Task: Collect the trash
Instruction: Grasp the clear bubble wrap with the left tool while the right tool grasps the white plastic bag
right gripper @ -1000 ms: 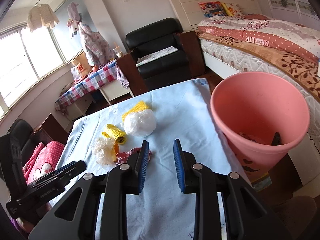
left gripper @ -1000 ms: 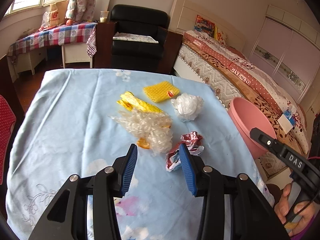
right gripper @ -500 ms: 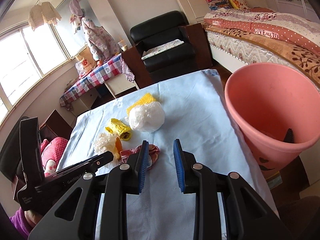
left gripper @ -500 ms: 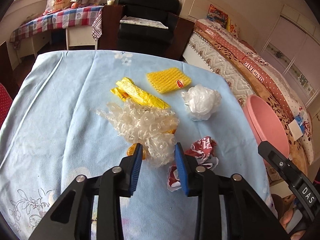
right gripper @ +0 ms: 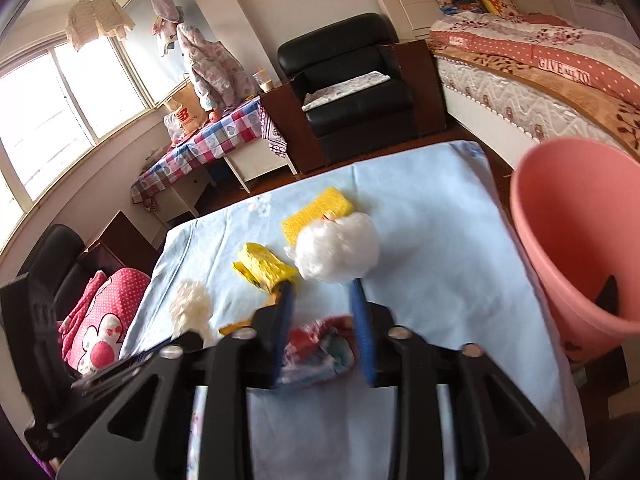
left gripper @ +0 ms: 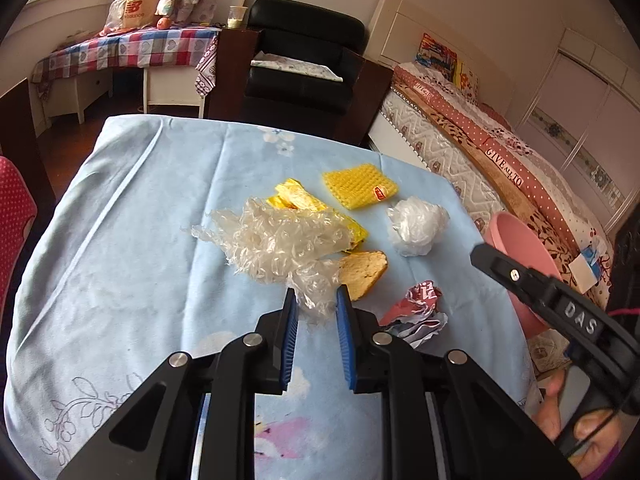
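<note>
- While its jaws close, the left gripper (left gripper: 316, 306) pinches the clear bubble wrap (left gripper: 276, 240).
- The right gripper (right gripper: 322, 296) is opening, jaws apart, above a crumpled red wrapper (right gripper: 320, 346).

Plastics, foil and cloth on a covered desk

The desk (left gripper: 120, 240) wears a matt, pale blue cloth with faint creases. The bubble wrap (left gripper: 280, 240) is clear, glossy, crinkled plastic; the white plastic bag (left gripper: 416, 228) is crumpled thin film with a soft sheen. The yellow foam net (left gripper: 360, 190) looks matt with a dimpled mesh surface, the yellow wrapper (left gripper: 298, 200) shiny. The crumpled red wrapper (left gripper: 420, 308) is glossy, printed, paper-like. The pink bin (right gripper: 576, 240) is smooth, matt plastic. The left tool (left gripper: 316, 308) is matt black plastic with ribbed blue pads and bright metal screws.
</note>
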Demonstrator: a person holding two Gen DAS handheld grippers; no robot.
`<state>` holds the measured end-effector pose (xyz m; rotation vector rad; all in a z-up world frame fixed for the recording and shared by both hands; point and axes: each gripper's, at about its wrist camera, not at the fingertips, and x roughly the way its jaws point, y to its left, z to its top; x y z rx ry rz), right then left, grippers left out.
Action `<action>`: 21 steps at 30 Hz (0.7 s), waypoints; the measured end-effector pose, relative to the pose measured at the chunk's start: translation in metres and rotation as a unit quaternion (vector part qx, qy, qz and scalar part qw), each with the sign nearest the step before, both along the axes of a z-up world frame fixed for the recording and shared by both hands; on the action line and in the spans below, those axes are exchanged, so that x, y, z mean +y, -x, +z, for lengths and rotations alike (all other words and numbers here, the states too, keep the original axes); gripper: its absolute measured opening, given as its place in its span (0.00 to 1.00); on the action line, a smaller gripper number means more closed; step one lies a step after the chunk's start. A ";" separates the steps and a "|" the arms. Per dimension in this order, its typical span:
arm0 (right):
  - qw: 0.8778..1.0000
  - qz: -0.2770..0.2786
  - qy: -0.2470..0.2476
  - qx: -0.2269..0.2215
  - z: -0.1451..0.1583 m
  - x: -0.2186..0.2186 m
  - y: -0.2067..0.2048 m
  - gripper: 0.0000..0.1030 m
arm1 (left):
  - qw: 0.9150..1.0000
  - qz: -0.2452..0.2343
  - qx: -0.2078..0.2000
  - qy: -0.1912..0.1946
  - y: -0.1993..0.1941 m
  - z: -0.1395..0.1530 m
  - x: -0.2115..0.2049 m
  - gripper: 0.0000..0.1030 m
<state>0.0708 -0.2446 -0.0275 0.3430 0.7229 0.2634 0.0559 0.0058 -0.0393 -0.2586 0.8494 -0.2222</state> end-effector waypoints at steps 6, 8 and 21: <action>1.000 -0.009 0.017 -0.012 0.010 0.015 -0.026 0.44 | 1.000 0.009 0.002 0.008 0.004 -0.001 0.015 0.17; 0.999 -0.015 0.030 -0.008 0.010 0.019 -0.039 0.46 | 1.000 0.011 0.003 0.011 0.005 -0.002 0.017 0.17; 0.998 -0.022 0.043 0.040 -0.025 0.015 -0.057 0.46 | 1.000 0.009 0.010 0.015 0.005 -0.005 0.020 0.17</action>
